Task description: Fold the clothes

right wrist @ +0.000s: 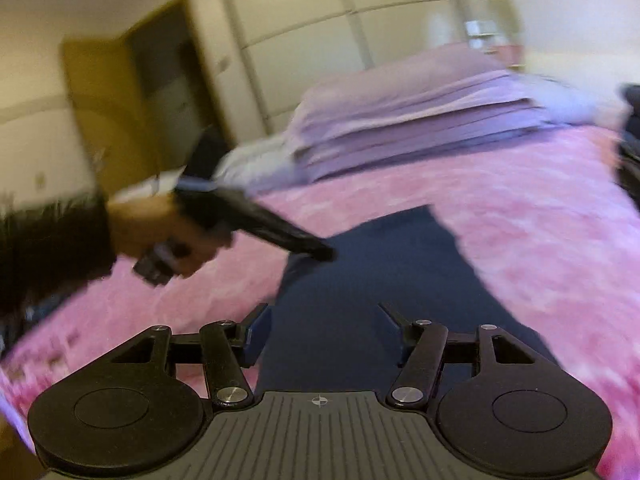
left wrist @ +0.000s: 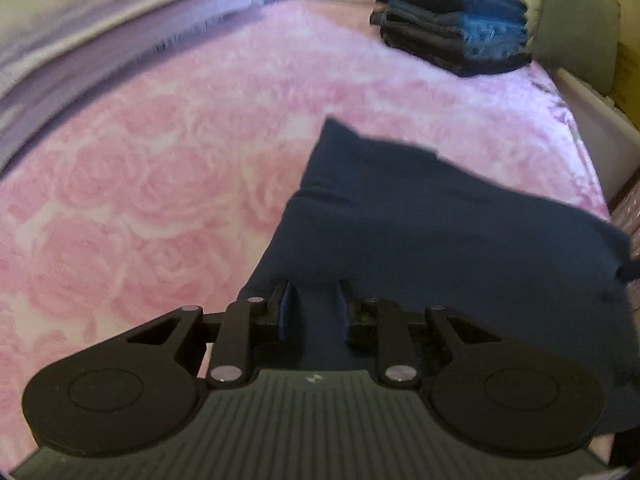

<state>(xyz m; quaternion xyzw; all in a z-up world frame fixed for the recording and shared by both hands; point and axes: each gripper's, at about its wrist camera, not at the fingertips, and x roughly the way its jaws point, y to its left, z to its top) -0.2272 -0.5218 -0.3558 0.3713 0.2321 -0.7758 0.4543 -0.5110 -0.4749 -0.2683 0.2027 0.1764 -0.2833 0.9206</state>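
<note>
Navy garment (left wrist: 420,220) lies half-folded on the pink bed (left wrist: 140,180); finished stack (left wrist: 452,20) sits at the far edge. Left gripper (left wrist: 312,300) pinches a cloth fold, right gripper (right wrist: 324,332) spread, empty. More folds left.

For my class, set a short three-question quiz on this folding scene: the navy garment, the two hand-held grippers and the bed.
1. True or false: the navy garment lies on a pink rose-patterned blanket.
2. Which hand-held gripper has cloth between its fingers: A) left hand-held gripper, B) right hand-held gripper, C) neither?
3. Fill in: the stack of folded dark clothes sits at the far edge of the bed beside a grey ____.

Key
1. True.
2. A; a fold of navy cloth runs between the left fingers, while the right jaws stand apart above the garment.
3. Pillow.
</note>
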